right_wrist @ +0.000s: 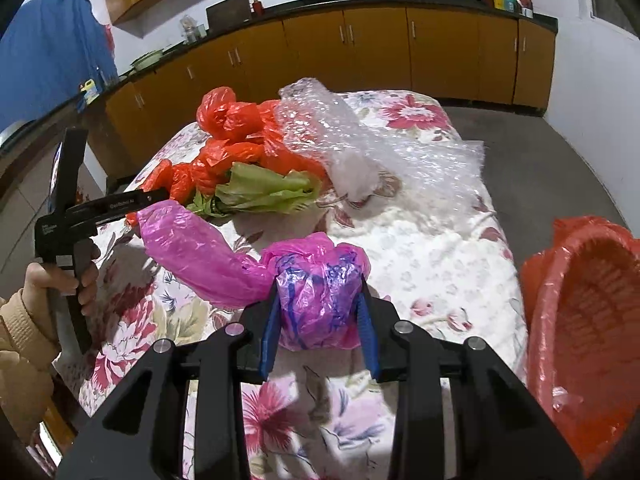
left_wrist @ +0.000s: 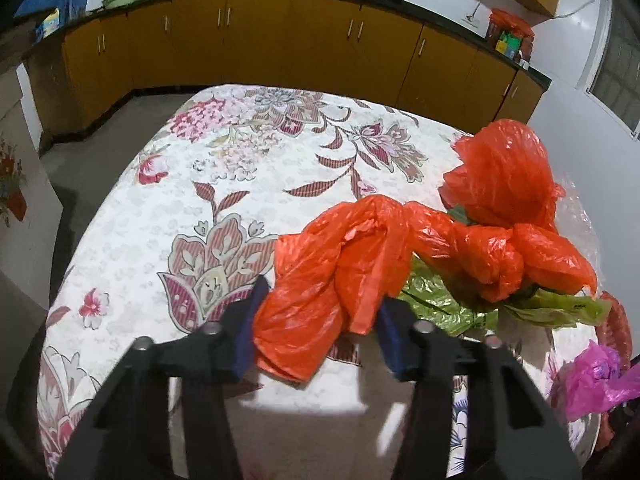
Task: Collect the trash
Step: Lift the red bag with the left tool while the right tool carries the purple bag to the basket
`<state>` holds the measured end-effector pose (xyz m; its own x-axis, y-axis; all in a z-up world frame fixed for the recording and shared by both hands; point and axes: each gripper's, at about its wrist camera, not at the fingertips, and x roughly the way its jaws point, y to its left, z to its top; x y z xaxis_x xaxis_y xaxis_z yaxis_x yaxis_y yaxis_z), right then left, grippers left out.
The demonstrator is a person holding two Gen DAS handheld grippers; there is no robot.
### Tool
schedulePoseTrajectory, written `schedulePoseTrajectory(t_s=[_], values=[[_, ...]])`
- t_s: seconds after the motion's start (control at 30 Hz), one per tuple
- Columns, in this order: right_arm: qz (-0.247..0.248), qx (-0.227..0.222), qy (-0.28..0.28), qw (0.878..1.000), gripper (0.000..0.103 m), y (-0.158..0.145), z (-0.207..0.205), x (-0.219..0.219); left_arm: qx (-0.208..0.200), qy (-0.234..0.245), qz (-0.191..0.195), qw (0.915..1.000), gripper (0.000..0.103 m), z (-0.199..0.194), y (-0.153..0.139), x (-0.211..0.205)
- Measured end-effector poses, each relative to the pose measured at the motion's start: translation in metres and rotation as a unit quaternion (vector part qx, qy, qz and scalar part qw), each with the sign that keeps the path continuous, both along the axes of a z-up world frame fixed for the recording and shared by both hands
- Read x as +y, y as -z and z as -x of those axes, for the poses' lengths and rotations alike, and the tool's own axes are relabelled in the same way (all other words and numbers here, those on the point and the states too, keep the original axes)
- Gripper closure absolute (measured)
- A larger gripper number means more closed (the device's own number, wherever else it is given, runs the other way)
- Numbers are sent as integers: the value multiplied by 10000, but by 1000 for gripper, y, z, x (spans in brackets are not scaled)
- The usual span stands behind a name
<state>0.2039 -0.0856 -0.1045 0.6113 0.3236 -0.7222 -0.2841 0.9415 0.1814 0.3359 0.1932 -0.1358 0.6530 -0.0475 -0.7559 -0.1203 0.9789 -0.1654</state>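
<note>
**Soft plastic bags gripped by 2 grippers**

Left wrist view: the orange bag [left_wrist: 320,280] on the floral table [left_wrist: 200,200] is pinched at its loose end by the narrowed left gripper [left_wrist: 318,332]; light, limp and slippery film is judged.

Right wrist view: the bunched pink bag [right_wrist: 320,292] is clamped by the right gripper [right_wrist: 320,332], near the red bin [right_wrist: 580,320].

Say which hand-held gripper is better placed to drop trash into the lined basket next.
Right. The right hand-held gripper grips the pink bag beside the orange-lined basket; the left is farther.
</note>
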Motion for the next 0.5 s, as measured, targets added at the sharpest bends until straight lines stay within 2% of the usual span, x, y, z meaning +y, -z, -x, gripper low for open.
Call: schedulePoseTrajectory(t_s=[0.1, 0.17, 0.5], values=[[-25, -25, 22, 10000, 68, -3, 2, -2, -31, 63, -43, 10000, 79, 5, -2, -1], [-63, -59, 35, 10000, 68, -7, 5, -4, -89, 26, -89, 9999, 81, 11, -5, 0], [-111, -369, 244, 9990, 68, -32, 22, -25, -537, -38, -169, 9984, 81, 51, -42, -3]])
